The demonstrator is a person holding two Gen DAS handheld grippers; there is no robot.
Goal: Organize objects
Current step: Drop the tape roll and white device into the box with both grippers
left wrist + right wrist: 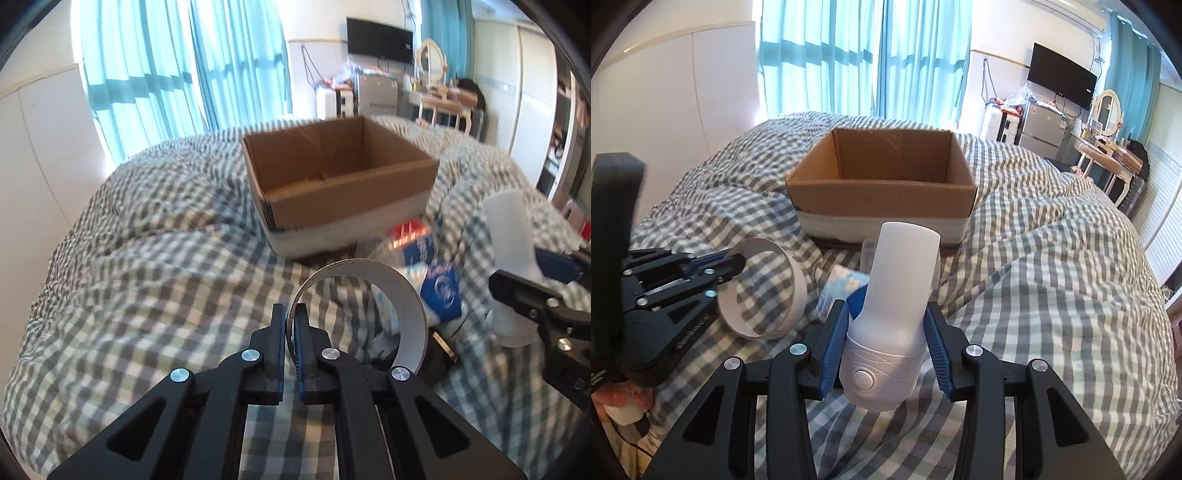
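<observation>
Left claw (pixel 290 317) is pinched narrow on the wall of a white ring (pixel 402 291), held above the checked bed (pixel 147 280). Right claw (pixel 886 332) grips a white bottle (pixel 894 295) at its base, neck pointing at the open box (pixel 882 199) just ahead on the bed.

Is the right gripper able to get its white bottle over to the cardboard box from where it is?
Probably yes. The right gripper grips the white bottle, and only checked bedding lies before the open cardboard box; the left gripper with its tape ring sits off to the side.
</observation>
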